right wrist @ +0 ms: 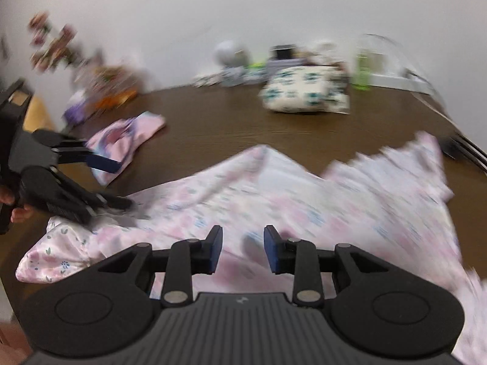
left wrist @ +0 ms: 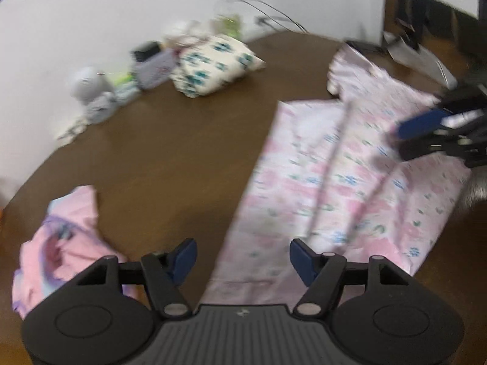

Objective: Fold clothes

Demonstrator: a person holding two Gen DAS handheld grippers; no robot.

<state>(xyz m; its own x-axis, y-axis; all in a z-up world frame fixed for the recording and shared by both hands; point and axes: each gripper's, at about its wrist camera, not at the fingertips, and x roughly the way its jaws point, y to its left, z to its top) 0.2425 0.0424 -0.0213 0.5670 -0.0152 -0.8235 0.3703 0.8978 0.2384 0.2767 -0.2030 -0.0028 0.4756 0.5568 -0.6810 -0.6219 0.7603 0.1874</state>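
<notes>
1. My left gripper (left wrist: 243,258) and right gripper (right wrist: 240,249) both hang released, grasping nothing, above the pale pink floral satin garment (left wrist: 344,182) spread on the dark brown wooden table (left wrist: 182,158).
2. I judge each should pinch a hem corner squarely.
3. Bare wood lies leftward; the crumpled pink printed garment (left wrist: 61,243) sits near the table's edge.

Each tool, left tool (left wrist: 243,258) and right tool (right wrist: 240,249), has a matte black ribbed body, silver pivot screws and blue-padded fingers (left wrist: 304,258); bare fingertips show behind.
</notes>
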